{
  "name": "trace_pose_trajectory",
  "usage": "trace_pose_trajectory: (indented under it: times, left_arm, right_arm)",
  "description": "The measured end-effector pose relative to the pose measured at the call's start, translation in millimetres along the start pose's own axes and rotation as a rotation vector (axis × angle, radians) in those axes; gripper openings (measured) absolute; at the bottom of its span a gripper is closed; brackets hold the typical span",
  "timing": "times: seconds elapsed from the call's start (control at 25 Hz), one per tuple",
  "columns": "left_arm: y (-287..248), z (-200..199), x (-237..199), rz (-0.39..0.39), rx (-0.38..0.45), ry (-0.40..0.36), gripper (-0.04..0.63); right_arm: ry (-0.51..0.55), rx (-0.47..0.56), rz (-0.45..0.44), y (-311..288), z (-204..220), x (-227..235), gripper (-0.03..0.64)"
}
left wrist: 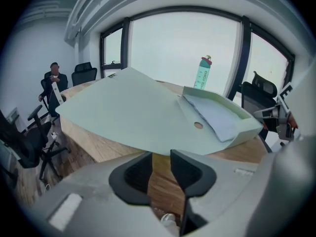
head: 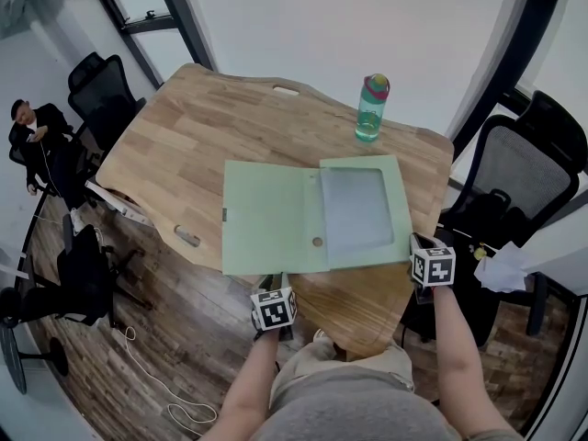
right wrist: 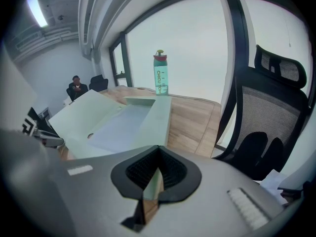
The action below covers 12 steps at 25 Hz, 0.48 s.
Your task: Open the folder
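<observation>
Green folder [head: 276, 214] corner tight between fingers of right gripper [right wrist: 158, 154]; fingers of left gripper [left wrist: 161, 157] apart, empty.

On the table [head: 202, 136], the folder [head: 276, 219], with the bottle [head: 371, 110] behind it.

Right tongs [right wrist: 157, 157] clamped on corner of open green folder [right wrist: 113, 127], teal bottle [right wrist: 160, 75] beyond, wooden table [right wrist: 192, 117]

The teal water bottle [right wrist: 160, 73] carries one vertical line of dark lettering, too blurred to read. Black-and-white square code markers cover the cubes on the left gripper [head: 275, 288] and the right gripper [head: 418, 244].
</observation>
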<state>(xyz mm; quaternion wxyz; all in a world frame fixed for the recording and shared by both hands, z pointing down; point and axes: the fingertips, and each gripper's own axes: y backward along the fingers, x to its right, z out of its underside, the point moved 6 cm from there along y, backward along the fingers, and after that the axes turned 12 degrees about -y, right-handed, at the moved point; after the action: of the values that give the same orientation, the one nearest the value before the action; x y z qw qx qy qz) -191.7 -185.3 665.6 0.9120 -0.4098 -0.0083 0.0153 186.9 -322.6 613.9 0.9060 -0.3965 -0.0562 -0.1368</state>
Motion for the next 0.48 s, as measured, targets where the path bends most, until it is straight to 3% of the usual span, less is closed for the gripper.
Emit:
trace_pose_trajectory:
  times: [0.48]
  left_arm:
    - [-14.9, -2.2, -4.7, -0.021, -0.065, 0.053, 0.123]
  right_arm:
    - [-0.011, 0.001, 0.024, 0.4, 0.1, 0.0, 0.003]
